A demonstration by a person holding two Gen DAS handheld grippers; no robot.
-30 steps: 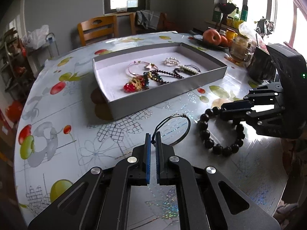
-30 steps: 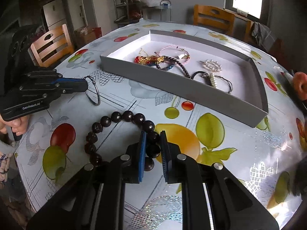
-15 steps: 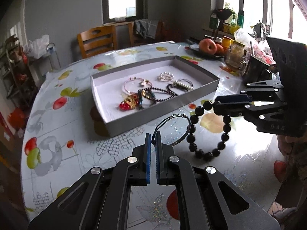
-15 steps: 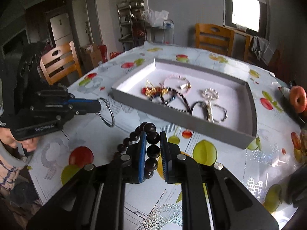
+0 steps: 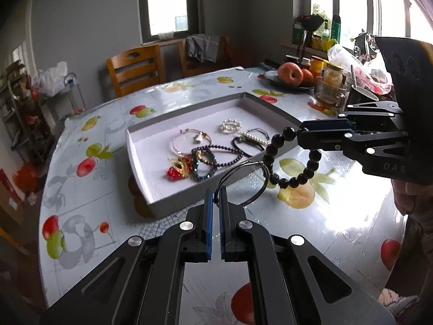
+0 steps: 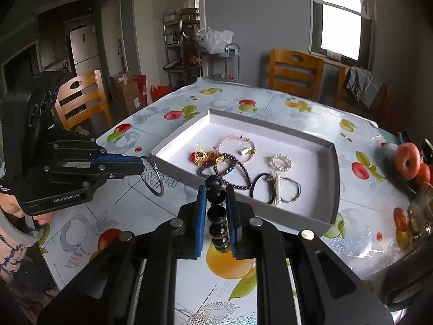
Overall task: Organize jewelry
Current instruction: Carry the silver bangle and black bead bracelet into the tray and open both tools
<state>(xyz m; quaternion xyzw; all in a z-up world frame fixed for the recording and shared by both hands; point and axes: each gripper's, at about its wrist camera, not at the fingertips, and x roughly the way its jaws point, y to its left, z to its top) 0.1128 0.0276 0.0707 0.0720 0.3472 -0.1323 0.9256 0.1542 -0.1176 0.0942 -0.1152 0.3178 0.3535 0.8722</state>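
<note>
Left wrist view: left gripper (image 5: 215,189), jaws pinching the thin wire bangle (image 5: 245,181), which hangs ahead of the tips above the tray's near wall (image 5: 173,205); right gripper (image 5: 303,132) carries the black bead bracelet (image 5: 286,159) to the right. Right wrist view: jaws clamp that bracelet (image 6: 216,208), tray (image 6: 270,130) just ahead. Judgement: advance both loops past the wall, lower onto bare tray floor clear of the tangled pieces (image 6: 222,162), then release.

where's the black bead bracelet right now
The black bead bracelet hangs in the right gripper, off the table, just short of the grey tray's near wall, beside the thin bangle in the left gripper.
</note>
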